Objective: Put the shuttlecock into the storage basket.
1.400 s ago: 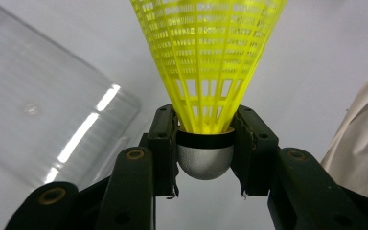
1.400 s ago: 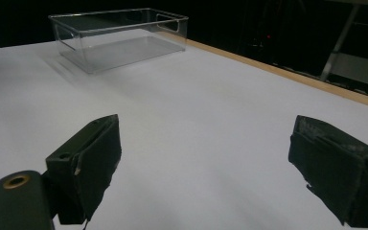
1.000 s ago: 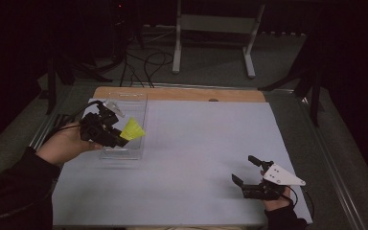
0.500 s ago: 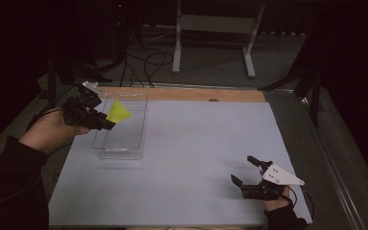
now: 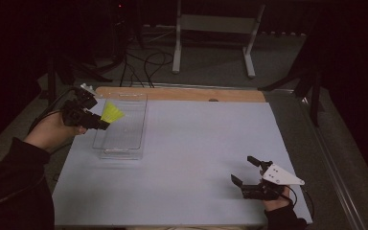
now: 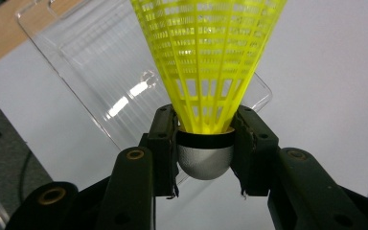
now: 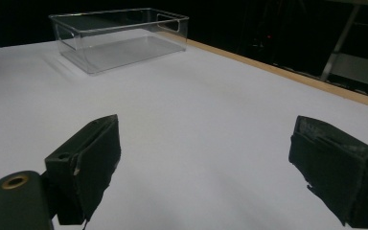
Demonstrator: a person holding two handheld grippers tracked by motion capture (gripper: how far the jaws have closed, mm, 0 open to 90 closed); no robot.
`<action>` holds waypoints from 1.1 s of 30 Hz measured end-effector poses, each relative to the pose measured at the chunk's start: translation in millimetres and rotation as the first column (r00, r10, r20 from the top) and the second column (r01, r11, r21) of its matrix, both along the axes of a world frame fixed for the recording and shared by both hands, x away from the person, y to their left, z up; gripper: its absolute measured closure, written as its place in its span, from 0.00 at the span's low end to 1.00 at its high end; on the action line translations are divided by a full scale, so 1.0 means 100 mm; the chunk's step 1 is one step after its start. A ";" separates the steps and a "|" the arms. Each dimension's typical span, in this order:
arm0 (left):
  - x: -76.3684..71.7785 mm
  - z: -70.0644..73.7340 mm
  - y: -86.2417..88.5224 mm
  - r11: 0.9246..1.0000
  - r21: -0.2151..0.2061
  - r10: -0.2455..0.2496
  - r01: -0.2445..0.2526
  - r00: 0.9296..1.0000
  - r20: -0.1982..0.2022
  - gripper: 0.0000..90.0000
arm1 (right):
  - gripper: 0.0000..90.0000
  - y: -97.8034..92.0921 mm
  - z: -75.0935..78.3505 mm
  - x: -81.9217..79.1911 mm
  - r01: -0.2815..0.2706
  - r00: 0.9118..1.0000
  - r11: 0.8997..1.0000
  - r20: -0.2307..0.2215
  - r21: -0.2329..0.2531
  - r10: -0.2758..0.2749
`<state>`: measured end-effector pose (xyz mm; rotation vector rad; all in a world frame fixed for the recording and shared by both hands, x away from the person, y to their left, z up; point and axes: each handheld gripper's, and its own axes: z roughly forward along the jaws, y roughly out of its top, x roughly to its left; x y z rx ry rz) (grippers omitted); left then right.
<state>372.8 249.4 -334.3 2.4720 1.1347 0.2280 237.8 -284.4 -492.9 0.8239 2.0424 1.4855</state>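
A yellow plastic shuttlecock (image 5: 111,113) with a silver cap (image 6: 205,160) is clamped by that cap in my left gripper (image 5: 102,124), which is shut on it and held in the air above the left rim of a clear plastic bin (image 5: 121,125). In the left gripper view the yellow skirt (image 6: 206,57) fans upward over the bin (image 6: 105,81) below. My right gripper (image 5: 249,171) rests near the table's front right, jaws wide apart and holding nothing. The right gripper view looks between its two black pads (image 7: 93,165) across the white table to the bin (image 7: 120,36) far off.
The white tabletop (image 5: 196,143) has a wooden strip (image 5: 182,94) along its far edge. Beyond it on the dark floor are cables (image 5: 148,57) and a metal stand (image 5: 215,33). A metal rail (image 5: 335,163) runs along the right side.
My left gripper lifted the shuttlecock out of the bin and carried it up and to the left, over the bin's left rim. The right gripper stayed put.
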 end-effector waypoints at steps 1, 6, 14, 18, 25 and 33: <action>0.00 -0.02 0.01 1.000 -0.008 0.007 -0.007 1.000 -0.005 0.72 | 0.12 0.00 0.00 0.00 0.000 1.000 1.000 0.000 -0.001 0.000; 0.02 -0.13 0.07 0.999 -0.026 0.021 -0.021 1.000 -0.009 0.72 | 0.12 0.00 0.00 0.00 -0.002 1.000 1.000 -0.001 0.000 0.002; 0.05 -0.30 0.12 0.999 -0.021 0.023 -0.024 1.000 -0.016 0.72 | 0.12 0.01 -0.01 0.01 -0.008 1.000 1.000 -0.004 -0.003 0.008; 0.06 -0.38 0.15 1.000 -0.023 0.018 -0.019 1.000 -0.026 0.72 | 0.12 0.01 -0.01 0.00 -0.008 1.000 1.000 -0.005 -0.002 0.008; 0.08 -0.55 0.18 1.000 -0.027 0.014 -0.015 0.999 -0.041 0.72 | 0.12 0.01 -0.01 0.01 -0.011 1.000 1.000 -0.006 -0.006 0.011; 0.09 -0.67 0.19 1.000 0.004 0.016 -0.016 0.999 -0.042 0.72 | 0.12 0.01 -0.01 0.01 -0.012 1.000 1.000 -0.010 -0.007 0.012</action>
